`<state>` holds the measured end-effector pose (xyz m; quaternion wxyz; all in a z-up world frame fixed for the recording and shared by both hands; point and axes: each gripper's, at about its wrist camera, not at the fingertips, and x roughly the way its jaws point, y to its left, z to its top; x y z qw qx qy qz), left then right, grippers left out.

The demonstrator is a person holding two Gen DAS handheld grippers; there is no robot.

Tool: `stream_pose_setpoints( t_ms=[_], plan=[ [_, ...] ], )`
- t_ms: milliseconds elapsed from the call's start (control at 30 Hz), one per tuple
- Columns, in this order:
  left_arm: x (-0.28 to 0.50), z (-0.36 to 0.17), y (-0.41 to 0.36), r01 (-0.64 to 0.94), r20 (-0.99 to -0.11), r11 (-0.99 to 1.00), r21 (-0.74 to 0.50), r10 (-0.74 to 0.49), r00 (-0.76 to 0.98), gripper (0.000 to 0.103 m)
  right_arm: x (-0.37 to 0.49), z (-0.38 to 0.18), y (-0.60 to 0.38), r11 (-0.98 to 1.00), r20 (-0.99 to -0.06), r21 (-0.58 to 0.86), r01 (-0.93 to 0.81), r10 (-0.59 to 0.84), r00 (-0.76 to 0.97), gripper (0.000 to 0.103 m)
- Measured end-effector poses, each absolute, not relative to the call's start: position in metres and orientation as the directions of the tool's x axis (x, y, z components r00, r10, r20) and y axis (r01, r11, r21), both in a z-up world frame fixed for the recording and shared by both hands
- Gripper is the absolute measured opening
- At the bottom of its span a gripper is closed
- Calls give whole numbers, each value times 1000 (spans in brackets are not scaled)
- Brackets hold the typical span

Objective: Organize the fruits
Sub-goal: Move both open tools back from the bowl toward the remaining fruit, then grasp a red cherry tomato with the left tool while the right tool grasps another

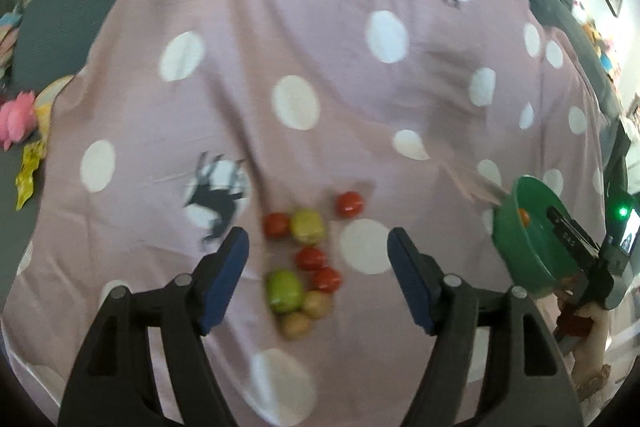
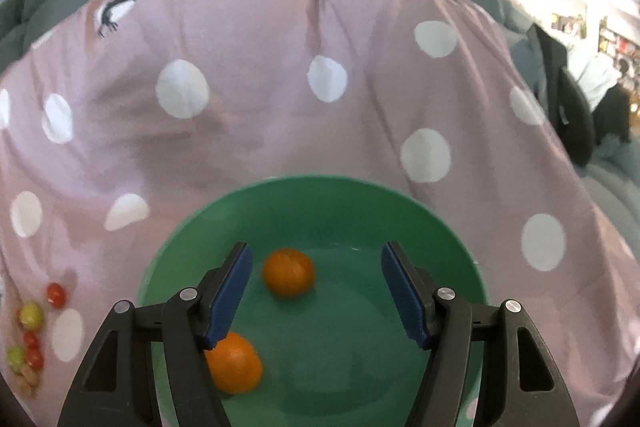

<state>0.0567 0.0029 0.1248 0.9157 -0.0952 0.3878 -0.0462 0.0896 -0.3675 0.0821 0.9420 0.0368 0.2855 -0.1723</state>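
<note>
Step in hand: left gripper (image 1: 318, 269) above the loose fruit cluster (image 1: 304, 267) on the bed cover (image 1: 320, 87); judged an approach for the next pick.
Left jaws: roughly half open, nothing between the pads, no contact with any fruit.
Right jaws: right gripper (image 2: 316, 301) spread to about the same width, over the green bowl (image 2: 400, 211), holding nothing; two oranges (image 2: 288, 277) in the bowl, the nearer one partly under the left pad, apparently clear of it.
Technique: pick a fruit at the cluster's edge, e.g. the lone red one (image 1: 349, 203); straddle it alone, lower until pads flank its widest part, close gently. Soft cover likely to let round fruit roll, so avoid nudging neighbours.
Fruit, look: small, round; red ones glossy, two yellow-green ones (image 1: 306, 225) larger, tan ones (image 1: 316, 303) at the near end. View motion-blurred, kinds not certain.
Fruit, place: cluster mid-cover, well apart from the bowl, which sits to its right.
Bowl: tilted in the left view, seemingly propped on folds.
</note>
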Motion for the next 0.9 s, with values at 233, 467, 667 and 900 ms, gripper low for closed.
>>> stream_pose_setpoints(
  t_ms=[233, 467, 667, 900],
  plan=[
    [53, 104, 32, 23, -690, 929, -368, -290, 663, 73, 78, 86, -355, 947, -606, -77, 313, -294, 740, 68],
    [66, 95, 39, 16, -714, 936, -350, -278, 643, 73, 73, 80, -343, 962, -652, -68, 264, -243, 719, 68],
    [74, 92, 43, 21, -716, 939, -345, -277, 641, 69, 59, 108, -330, 985, -579, 102, 137, -53, 814, 68],
    [100, 94, 19, 98, -756, 957, -274, -277, 593, 54, 71, 120, -287, 933, -559, 348, -88, 282, 780, 67]
  ],
)
